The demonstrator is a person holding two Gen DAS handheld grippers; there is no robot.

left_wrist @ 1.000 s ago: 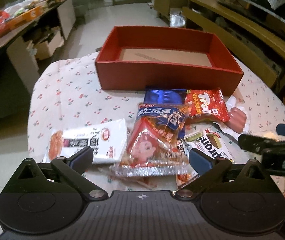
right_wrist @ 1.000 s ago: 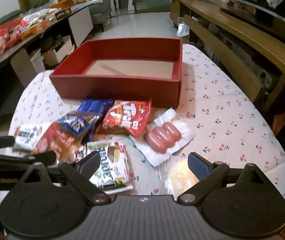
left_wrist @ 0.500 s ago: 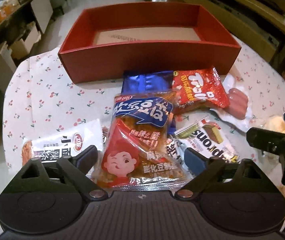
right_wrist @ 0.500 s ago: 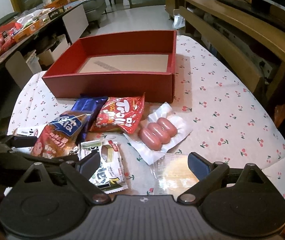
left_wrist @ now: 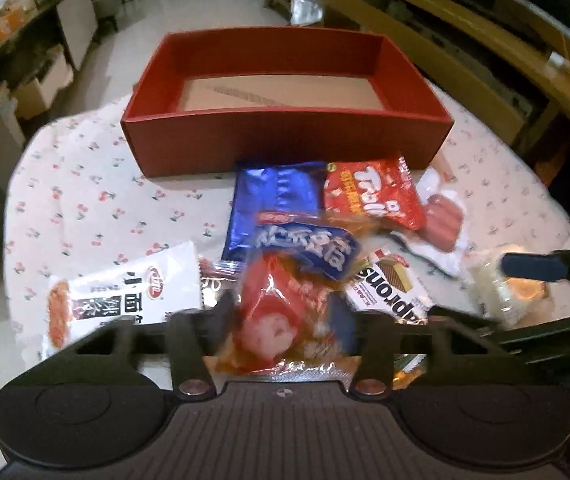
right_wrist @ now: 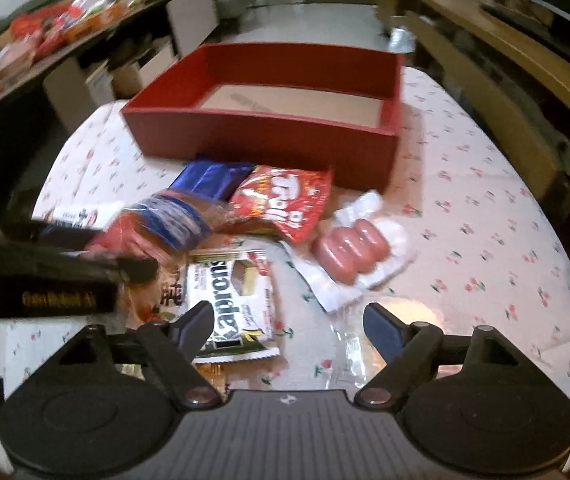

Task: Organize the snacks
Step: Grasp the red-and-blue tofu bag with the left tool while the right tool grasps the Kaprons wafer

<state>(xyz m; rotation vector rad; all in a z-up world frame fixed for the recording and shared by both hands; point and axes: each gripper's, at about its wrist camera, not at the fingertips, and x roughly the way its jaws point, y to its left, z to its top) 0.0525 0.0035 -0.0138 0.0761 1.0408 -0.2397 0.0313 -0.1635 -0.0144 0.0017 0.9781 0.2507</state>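
Step in hand: first pick, both hands at once. The red box (left_wrist: 285, 136) stands at the far side of the worktop (left_wrist: 85, 184), bare cardboard floor showing, nothing in it yet. All the snacks lie loose in a cluster just in front of its near wall.

Left tool (left_wrist: 285, 320): its jaws have just been closing and now stand narrow, pressed on the lower end of the orange-and-blue cartoon packet (left_wrist: 285, 292). The packet looks crumpled between them; the view is blurred, so how secure the hold is I cannot tell. This packet overlaps the blue wrapper (left_wrist: 273, 196) and lies just beside the white noodle packet (left_wrist: 125, 288) and the wafer packet (left_wrist: 389, 284).

Right tool (right_wrist: 289, 324): its jaws have just been closing a little but are wide, with nothing pinched. A clear-wrapped pastry (right_wrist: 401, 316) lies on the worktop near its right finger, partly between the jaws. The sausage pack (right_wrist: 353, 248) and the red Trolli bag (right_wrist: 285, 200) lie farther ahead, touching the cluster.

Judgement: sorting has barely begun. Next move for the left calls for a clean lift so the neighbours are not dragged, then a carry forward over the near wall of the box. The right needs to settle around the pastry and close gently; soft item, likely to squash.
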